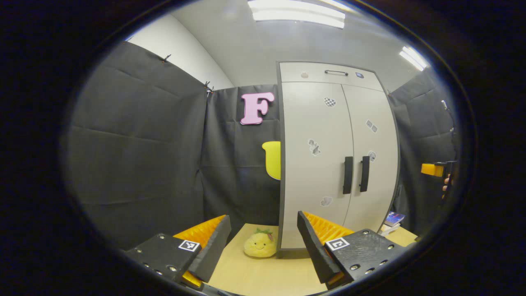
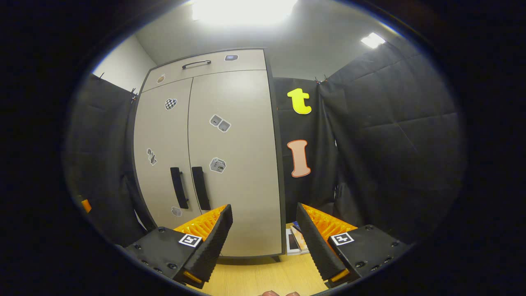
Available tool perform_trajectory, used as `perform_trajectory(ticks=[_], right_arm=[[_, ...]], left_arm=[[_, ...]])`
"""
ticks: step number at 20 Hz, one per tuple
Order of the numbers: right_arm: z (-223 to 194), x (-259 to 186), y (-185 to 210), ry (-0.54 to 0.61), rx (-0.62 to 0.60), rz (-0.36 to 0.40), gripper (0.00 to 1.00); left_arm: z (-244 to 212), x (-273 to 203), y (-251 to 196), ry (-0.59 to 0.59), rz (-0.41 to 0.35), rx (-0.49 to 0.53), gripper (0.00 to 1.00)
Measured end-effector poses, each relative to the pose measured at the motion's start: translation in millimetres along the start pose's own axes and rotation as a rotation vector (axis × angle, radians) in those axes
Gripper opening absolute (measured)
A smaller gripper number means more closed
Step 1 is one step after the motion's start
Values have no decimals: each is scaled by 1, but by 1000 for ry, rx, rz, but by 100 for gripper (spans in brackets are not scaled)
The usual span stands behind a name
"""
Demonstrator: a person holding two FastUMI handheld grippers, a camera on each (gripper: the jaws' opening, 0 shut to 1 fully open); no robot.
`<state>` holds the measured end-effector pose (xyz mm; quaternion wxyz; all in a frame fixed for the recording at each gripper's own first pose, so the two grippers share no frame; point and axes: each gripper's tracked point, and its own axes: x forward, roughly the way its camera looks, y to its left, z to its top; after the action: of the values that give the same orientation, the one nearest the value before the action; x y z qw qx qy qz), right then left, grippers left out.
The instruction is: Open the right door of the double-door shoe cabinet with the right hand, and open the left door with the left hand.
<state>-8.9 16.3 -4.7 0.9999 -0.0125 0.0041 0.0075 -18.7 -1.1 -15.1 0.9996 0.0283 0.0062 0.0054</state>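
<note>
Tongs come first in both views: my left gripper (image 1: 263, 242) and right gripper (image 2: 263, 238) both stand wide and hold nothing, over the wooden table (image 1: 263, 275) where a plush toy (image 1: 260, 243) sits just beside the cabinet (image 1: 316, 135). Beyond them both doors are closed, so I judge the first step not yet begun; next I need to bring the right gripper to the right handle (image 2: 201, 188) and pull, then the left to the left handle (image 1: 347, 175). Stickers on the doors are too small to read, and I see no brand.
</note>
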Motion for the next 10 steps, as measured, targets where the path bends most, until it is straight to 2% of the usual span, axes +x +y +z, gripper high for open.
perform_trajectory(ticks=[10], right_arm=[[5,4,6,8,41,14,98]], left_arm=[[-32,-13,-5,59,3,-24,94]])
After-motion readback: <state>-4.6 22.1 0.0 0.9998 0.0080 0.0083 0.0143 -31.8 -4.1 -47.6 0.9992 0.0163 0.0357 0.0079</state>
